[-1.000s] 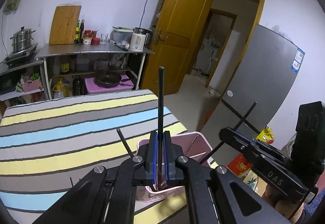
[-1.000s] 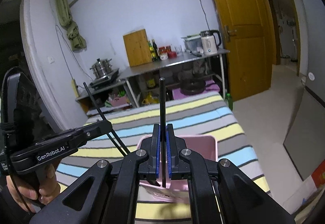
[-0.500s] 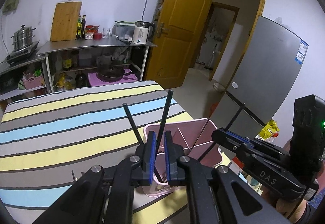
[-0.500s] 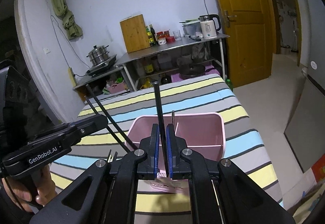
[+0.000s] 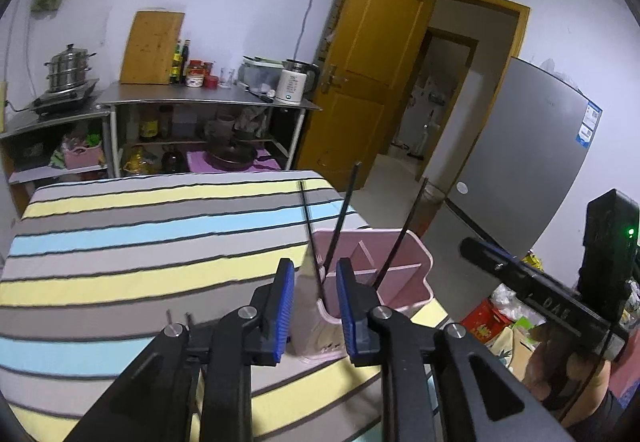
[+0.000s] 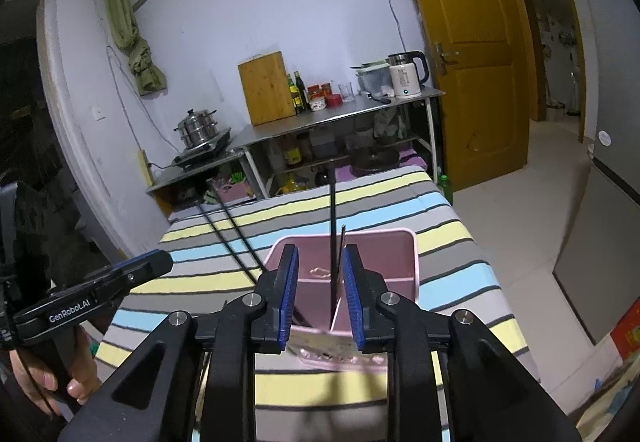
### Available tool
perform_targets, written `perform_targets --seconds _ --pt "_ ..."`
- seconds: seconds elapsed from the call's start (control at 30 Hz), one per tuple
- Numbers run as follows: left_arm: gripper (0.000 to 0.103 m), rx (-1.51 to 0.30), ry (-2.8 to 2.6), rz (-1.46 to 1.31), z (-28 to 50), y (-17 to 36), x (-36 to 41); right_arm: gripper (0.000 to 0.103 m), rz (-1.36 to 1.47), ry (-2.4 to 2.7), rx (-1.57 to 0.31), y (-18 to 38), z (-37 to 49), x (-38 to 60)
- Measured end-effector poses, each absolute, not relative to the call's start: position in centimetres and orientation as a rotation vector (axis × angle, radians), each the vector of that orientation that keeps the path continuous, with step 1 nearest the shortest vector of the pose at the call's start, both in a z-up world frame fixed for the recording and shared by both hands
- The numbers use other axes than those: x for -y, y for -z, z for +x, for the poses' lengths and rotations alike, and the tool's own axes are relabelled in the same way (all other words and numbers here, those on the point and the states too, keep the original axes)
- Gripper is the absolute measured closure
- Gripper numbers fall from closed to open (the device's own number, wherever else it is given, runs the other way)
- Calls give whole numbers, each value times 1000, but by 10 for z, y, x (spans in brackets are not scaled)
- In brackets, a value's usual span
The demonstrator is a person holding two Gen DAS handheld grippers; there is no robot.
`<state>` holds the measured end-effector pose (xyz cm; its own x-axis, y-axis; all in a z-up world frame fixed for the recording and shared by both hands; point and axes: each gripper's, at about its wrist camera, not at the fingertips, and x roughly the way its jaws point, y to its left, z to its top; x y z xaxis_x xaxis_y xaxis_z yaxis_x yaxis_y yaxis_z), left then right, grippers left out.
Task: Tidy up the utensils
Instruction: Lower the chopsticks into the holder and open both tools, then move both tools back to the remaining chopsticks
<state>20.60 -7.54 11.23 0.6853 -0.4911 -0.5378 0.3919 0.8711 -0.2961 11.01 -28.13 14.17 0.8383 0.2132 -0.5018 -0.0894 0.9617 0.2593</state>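
Observation:
A pink divided utensil holder [image 5: 404,274] [image 6: 400,246] stands on the striped tablecloth near the table's right edge. Three thin black chopsticks stand in it in the left wrist view: two [image 5: 308,217] [image 5: 344,209] lean in the near compartment, one [image 5: 404,234] further right. My left gripper [image 5: 314,308] is open just in front of the holder, its blue pads either side of the two chopsticks without touching them. My right gripper [image 6: 320,294] is open over the holder, with one upright black chopstick [image 6: 333,238] standing free between its pads. Two more chopsticks [image 6: 228,230] lean left.
The striped table [image 5: 140,242] stretches away to the left. Behind it stand a steel shelf [image 5: 208,101] with a kettle, bottles and cutting board, and a stove with a pot [image 5: 68,69]. A yellow door [image 5: 376,61] and grey fridge [image 5: 528,161] are to the right.
Both grippers were shut on chopsticks a second ago. They lowered them into the pink holder and opened. The chopsticks now stand free in the holder.

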Motion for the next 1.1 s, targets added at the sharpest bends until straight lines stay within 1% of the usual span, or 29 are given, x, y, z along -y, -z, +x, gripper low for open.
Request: perform_targets --seconds 0.07,0.13,0.3,0.43,0.7,0.9,1.1 --pt "72 -648 476 -168 195 -108 64 80 222 -169 -550 -143 103 278" --pt "67 -652 450 -172 185 -104 54 80 222 -184 -548 -144 96 275" --pt "64 -678 391 -185 164 -90 29 80 207 -226 -546 -141 77 260" --pt "56 -693 342 -191 151 -82 13 80 190 -253 -560 -134 68 249" --pt "56 -729 312 -235 134 -60 -12 80 182 -298 -605 -117 62 230" --pt "56 -740 289 -218 130 -43 -16 80 169 -321 -643 -102 66 219" --pt "56 -790 280 -222 138 -23 -19 80 156 -341 -691 -86 75 208"
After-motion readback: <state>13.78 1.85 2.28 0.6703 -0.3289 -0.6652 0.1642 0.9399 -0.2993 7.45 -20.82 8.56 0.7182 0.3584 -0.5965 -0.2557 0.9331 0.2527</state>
